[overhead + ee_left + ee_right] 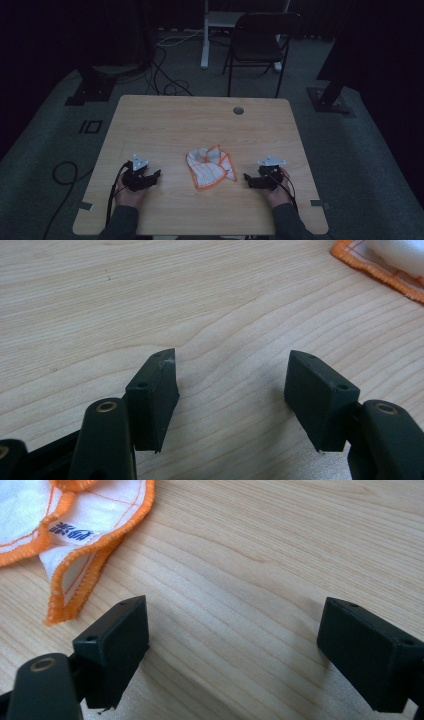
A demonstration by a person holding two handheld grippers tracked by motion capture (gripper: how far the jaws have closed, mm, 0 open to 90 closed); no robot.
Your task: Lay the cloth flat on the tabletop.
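A: The cloth lies crumpled just below the middle of the tabletop, white with an orange hem, one flap folded up over the rest. Nothing holds it.

B: And the claws?

A: Both released. The left claw sits at the cloth's nine o'clock, well apart from it. The right claw sits near its four o'clock, closer in. Each has bare wood between its jaws.

B: So the job looks like taking hold of it, maybe to spread it flat. How would you go in?

A: I'd aim each claw at the hem rather than the bunched middle, low and nearly flat to the wood, so one jaw slides under a single layer. Pinching the heap would likely catch two layers and drag the fold along.

B: What do the close views add?

A: The right gripper view shows the cloth at eleven o'clock of the claw, with a small blue printed label and a loose hem tip nearest the jaw. The left gripper view catches just a hem corner at one o'clock of its claw. The high view alone gives the chair beyond the twelve o'clock edge and both hands together.
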